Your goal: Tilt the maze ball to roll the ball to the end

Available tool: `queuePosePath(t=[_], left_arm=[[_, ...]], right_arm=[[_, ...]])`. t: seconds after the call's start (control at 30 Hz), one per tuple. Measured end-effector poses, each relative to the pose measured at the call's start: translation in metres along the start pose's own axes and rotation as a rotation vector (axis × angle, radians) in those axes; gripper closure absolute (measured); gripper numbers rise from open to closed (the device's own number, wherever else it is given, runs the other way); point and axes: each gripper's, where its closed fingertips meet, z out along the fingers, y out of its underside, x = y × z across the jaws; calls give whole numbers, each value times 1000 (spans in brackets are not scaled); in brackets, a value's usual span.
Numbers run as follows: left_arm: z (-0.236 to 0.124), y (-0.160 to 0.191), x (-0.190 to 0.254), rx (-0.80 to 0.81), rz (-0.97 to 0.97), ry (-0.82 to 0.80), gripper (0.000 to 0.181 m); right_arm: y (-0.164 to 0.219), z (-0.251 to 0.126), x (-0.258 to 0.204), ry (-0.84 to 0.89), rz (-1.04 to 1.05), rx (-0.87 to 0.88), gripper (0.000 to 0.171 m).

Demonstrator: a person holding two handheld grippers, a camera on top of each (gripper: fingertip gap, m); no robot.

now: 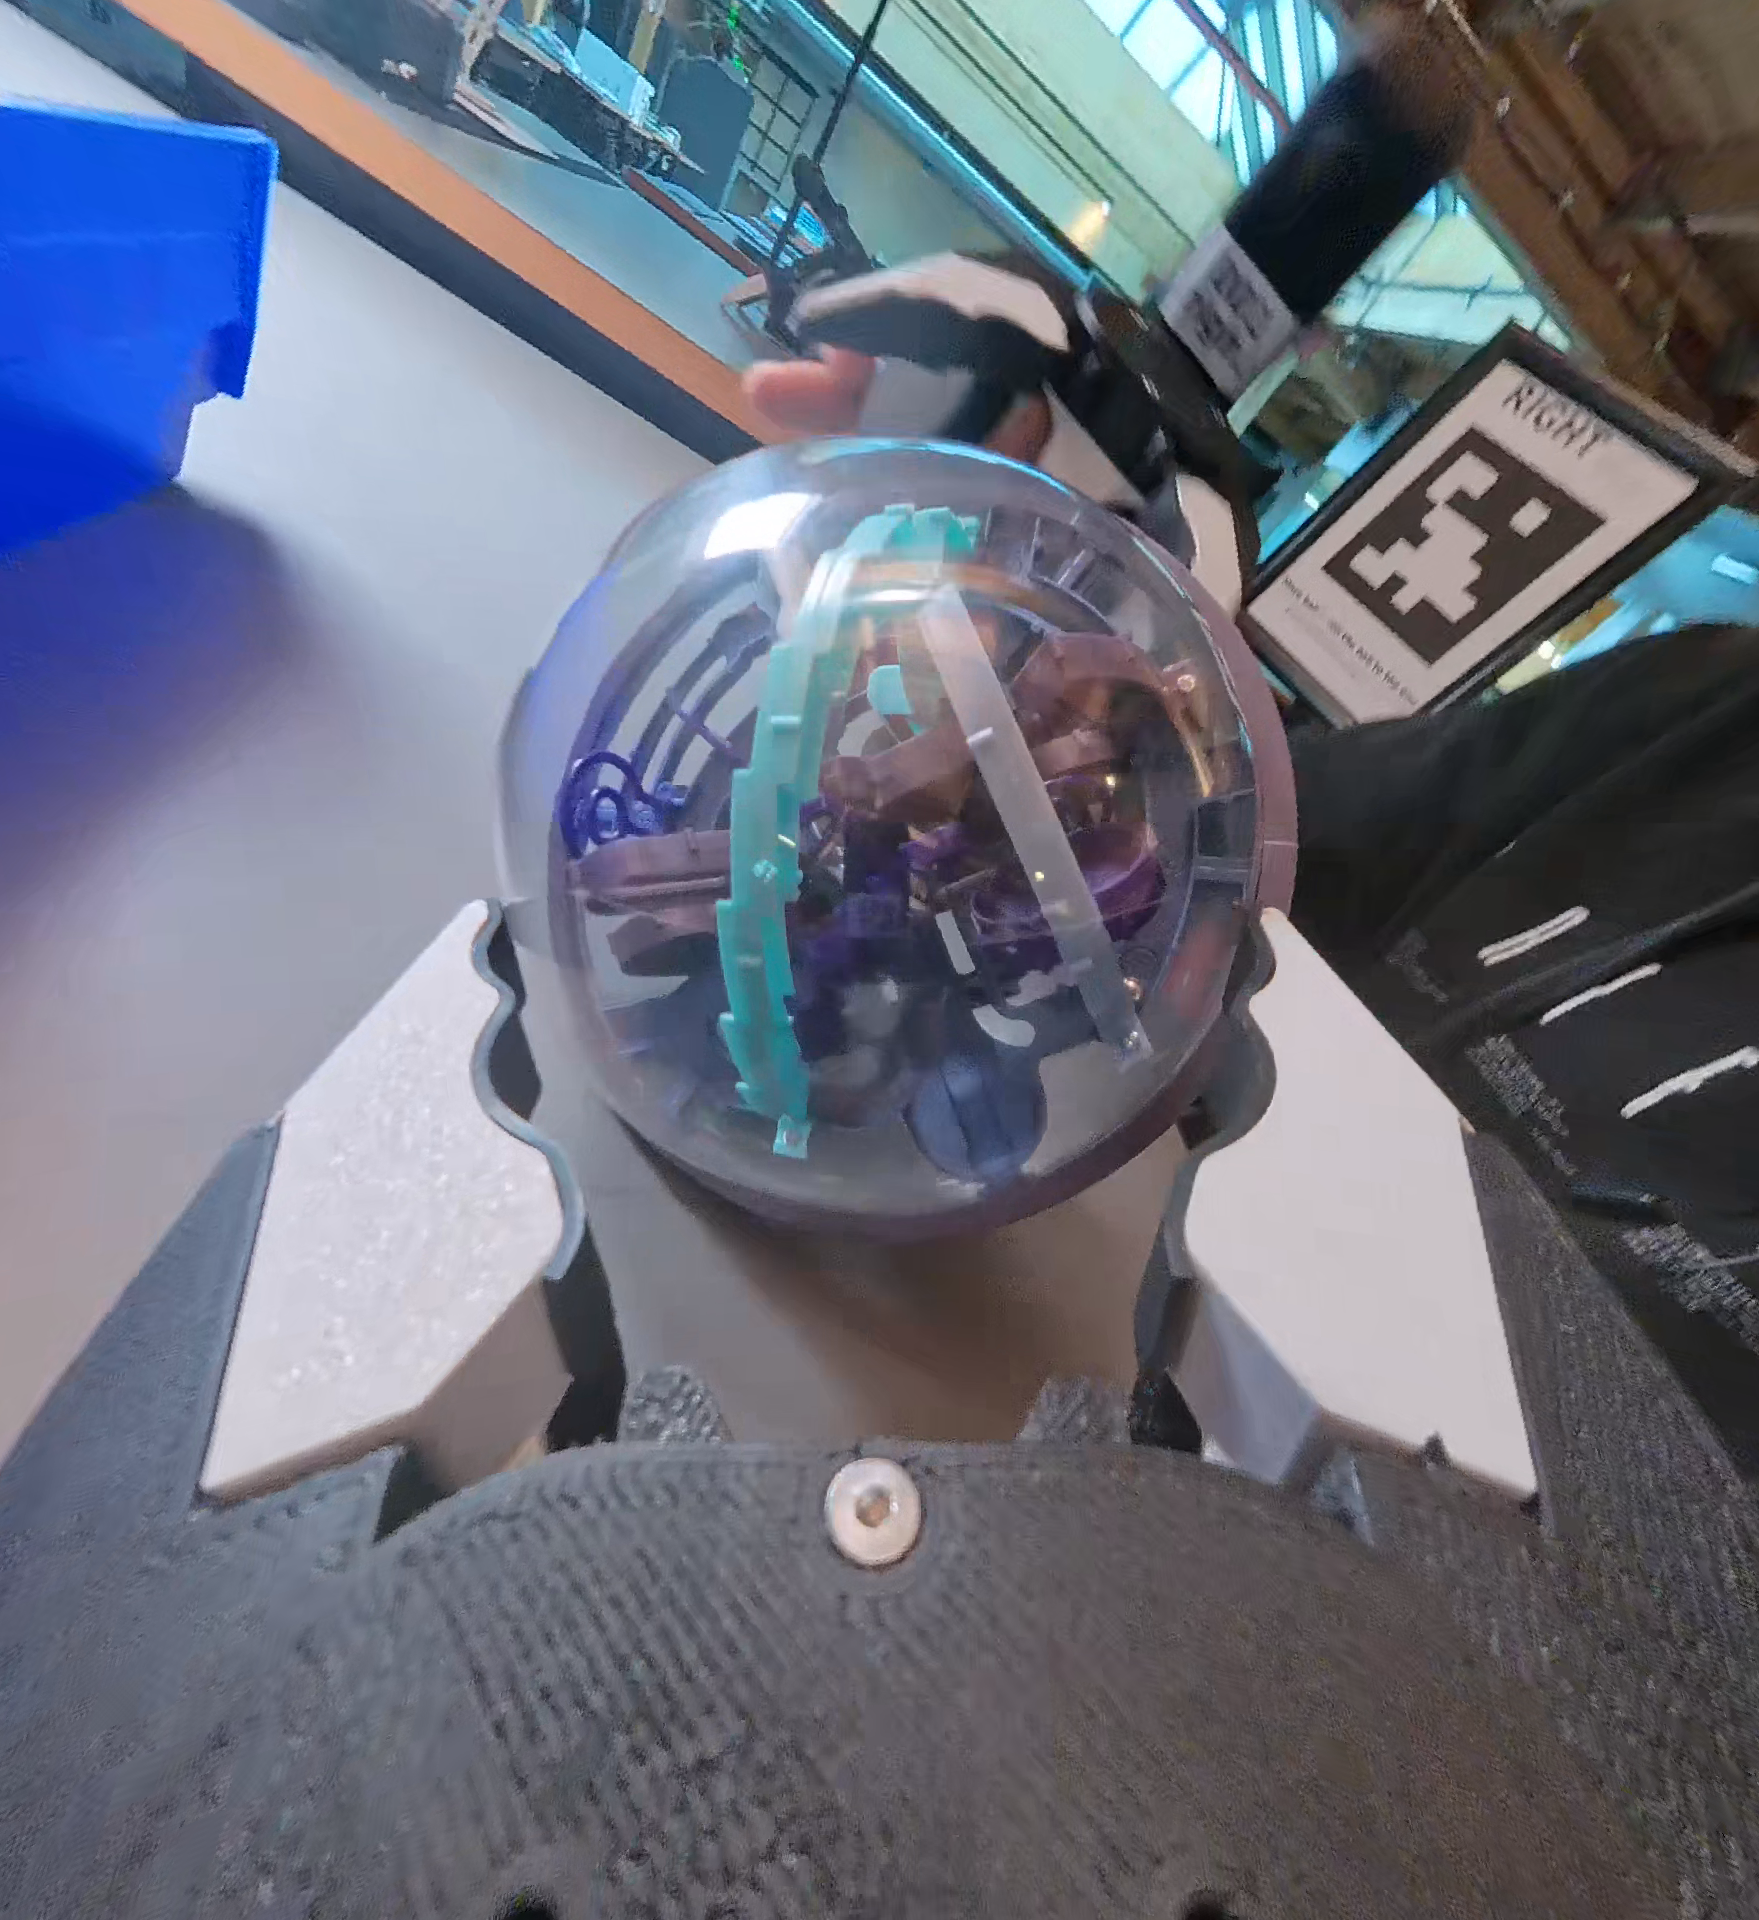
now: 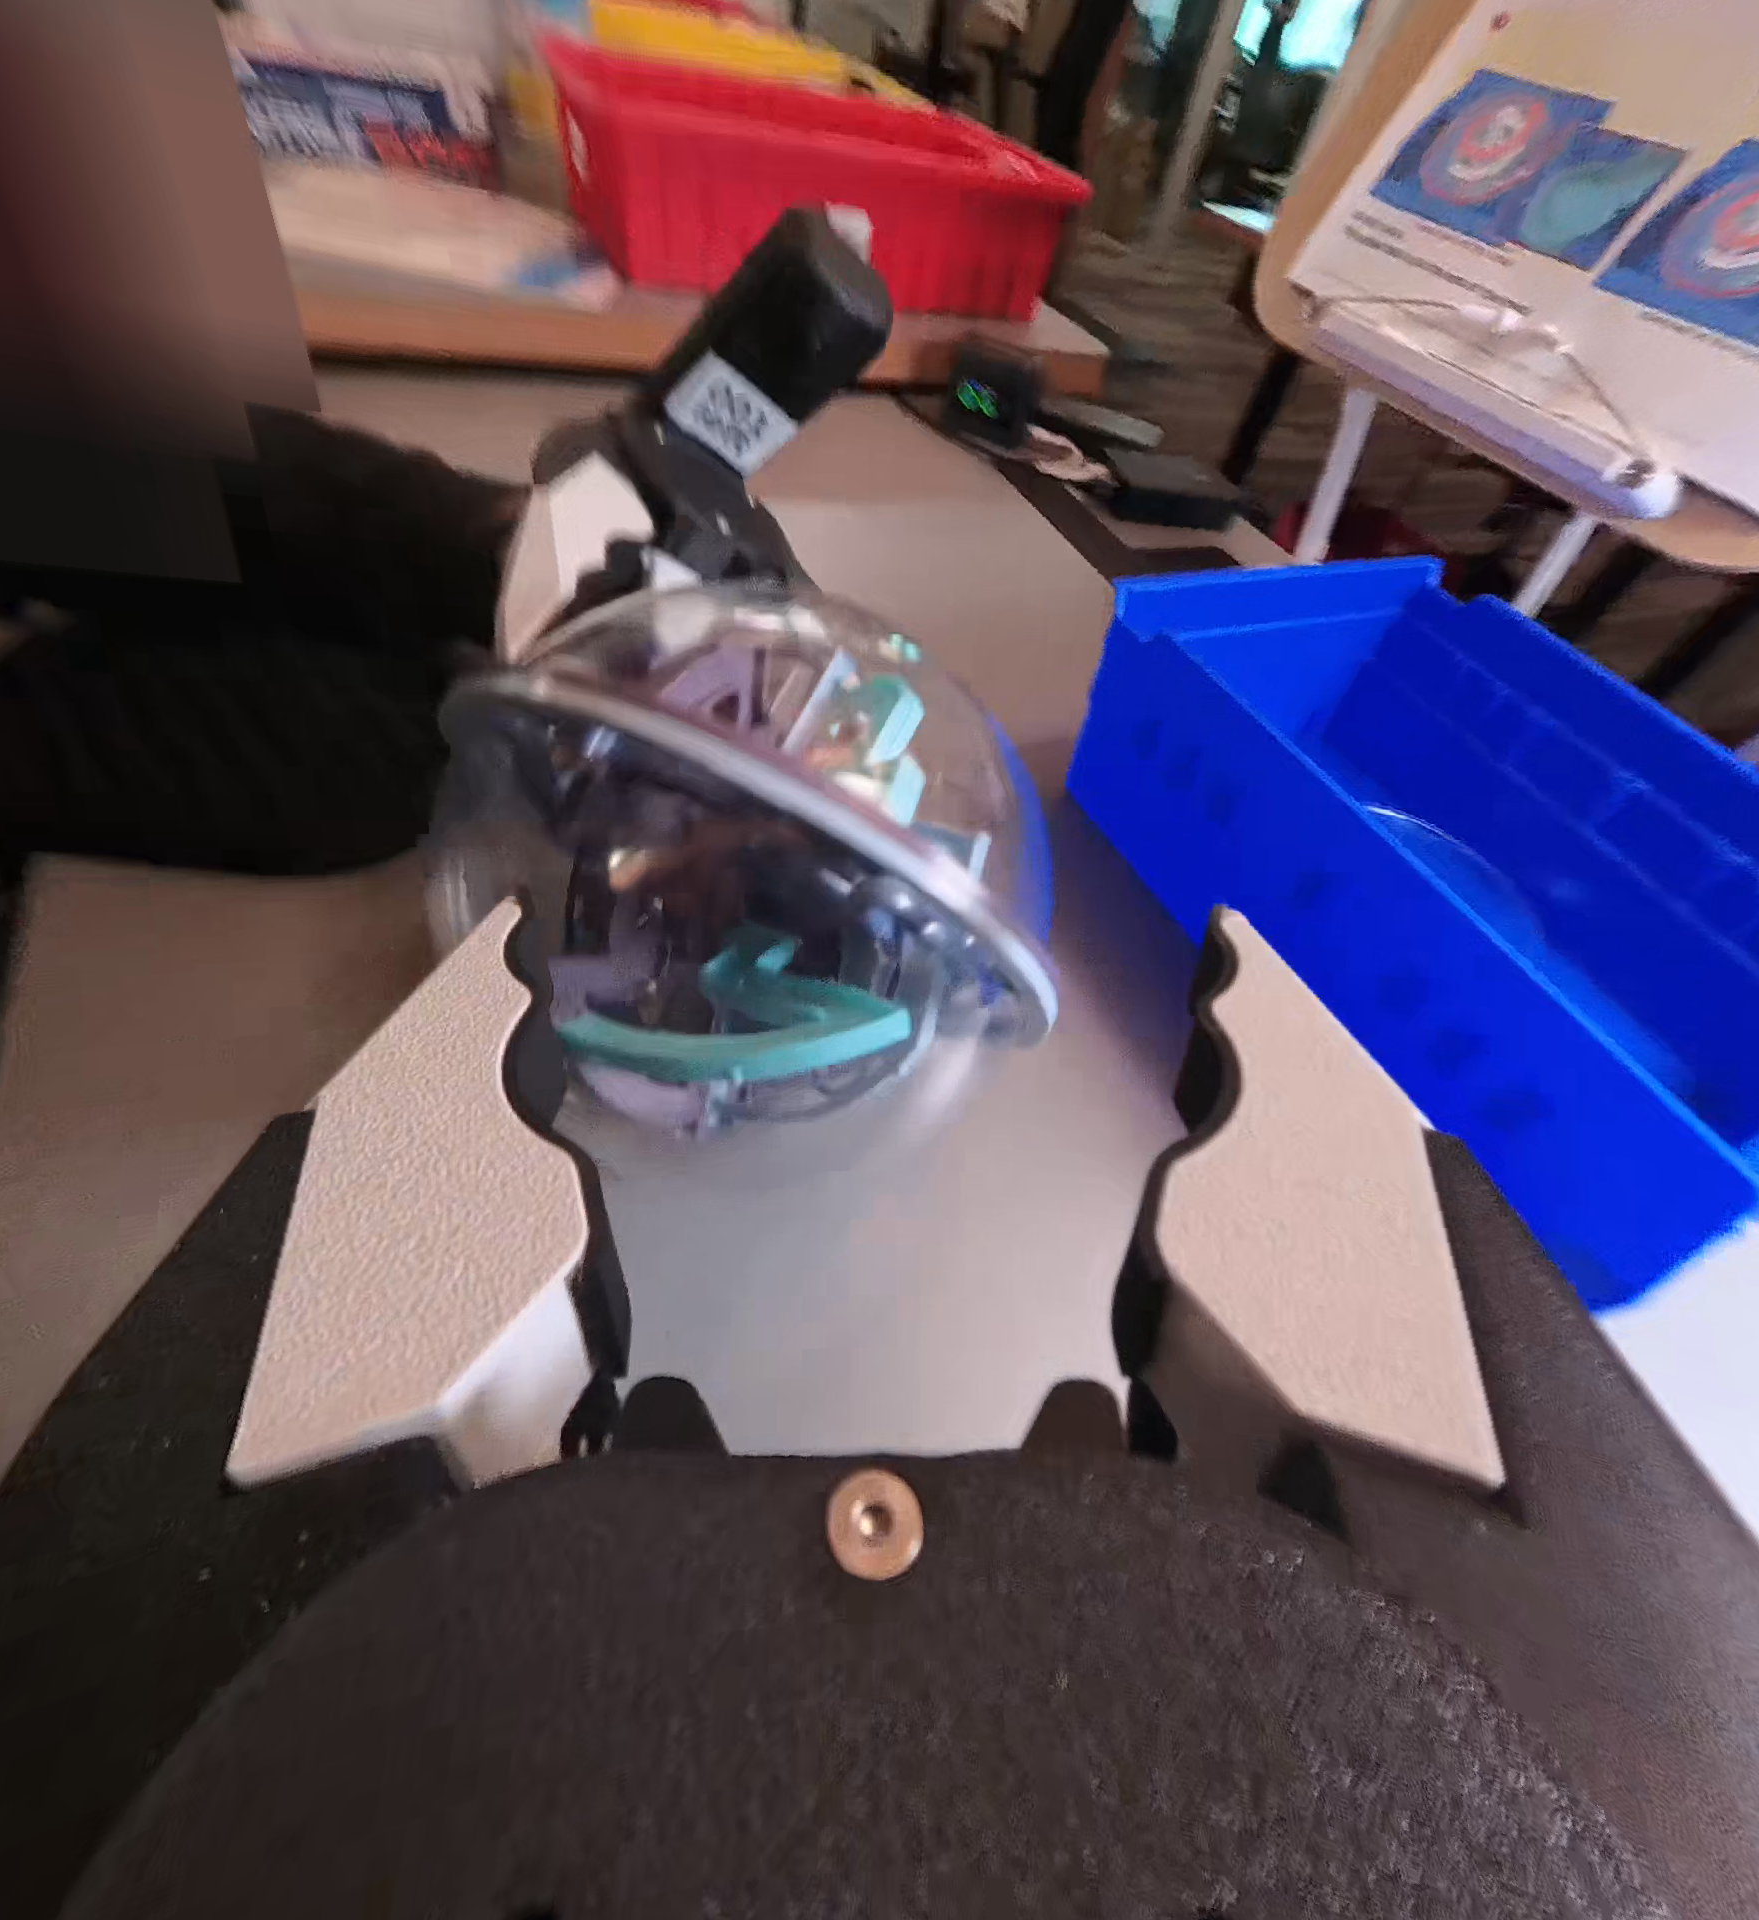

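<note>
Both fingers (image 1: 501, 997) of the left gripper (image 1: 880, 1018) press against the sides of the maze ball (image 1: 896, 831), a clear sphere with teal and purple tracks inside, clamped and lifted over the pale table (image 1: 231, 831). Spread wide, the right gripper (image 2: 870, 997) grips nothing (only its left finger (image 2: 501, 997) seems to touch the sphere). A blue bin (image 2: 1477, 883) sits just beside.
</note>
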Motion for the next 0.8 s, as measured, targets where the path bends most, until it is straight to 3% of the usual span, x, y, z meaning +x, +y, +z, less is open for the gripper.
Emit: queuePosePath(t=[0.17, 0.33, 0.5, 0.67, 0.8], left_arm=[[1, -4, -5, 54, -200, 16, 60], [0, 3, -3, 11, -207, 33, 63], [-5, 23, 2, -157, 46, 12, 63], [-6, 9, -6, -196, 512, -71, 40], [-4, 0, -1, -216, 604, 30, 32]], right_arm=[[21, 8, -27, 143, -86, -47, 46], [24, 14, -28, 65, -110, -84, 42], [26, 12, -22, -126, -77, -185, 48], [18, 22, -16, -275, -32, -216, 55], [10, 36, -15, -373, 15, -233, 57]])
